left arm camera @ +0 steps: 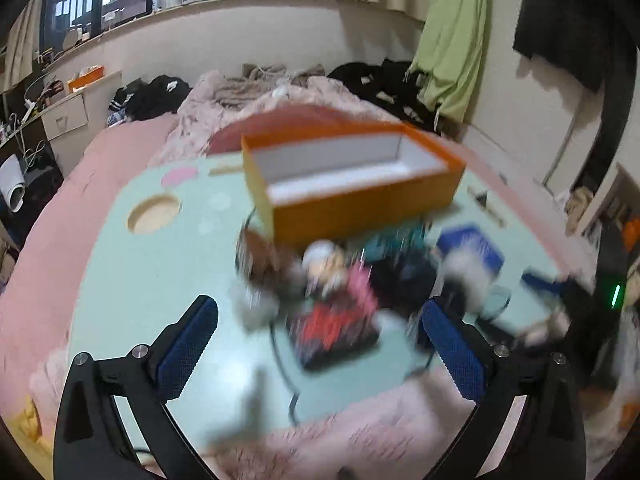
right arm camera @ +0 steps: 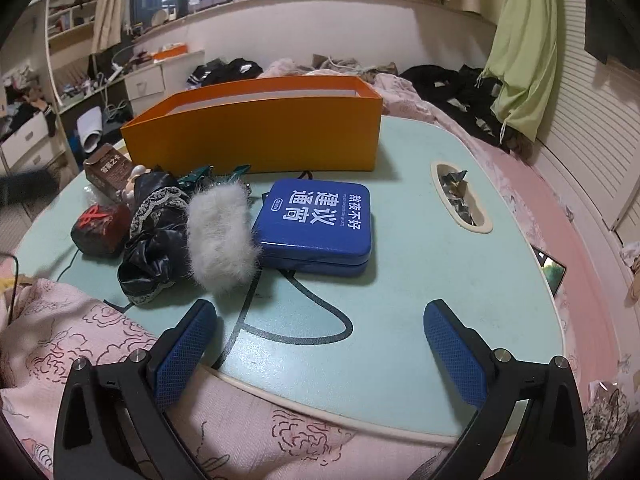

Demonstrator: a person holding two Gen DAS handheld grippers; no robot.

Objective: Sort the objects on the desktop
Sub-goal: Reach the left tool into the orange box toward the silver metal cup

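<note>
Orange box (right arm camera: pixel 256 140) lengthwise across table (right arm camera: pixel 420 280)

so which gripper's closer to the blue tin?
Right, by my read. The right gripper hangs open just short of the blue tin. The left gripper, also open, has the tin farther off to its right, beyond the clutter.

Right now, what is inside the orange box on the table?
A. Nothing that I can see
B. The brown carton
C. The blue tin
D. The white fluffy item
A: the left wrist view shows only the bare white inside of the orange box; the other things lie outside it.
</note>
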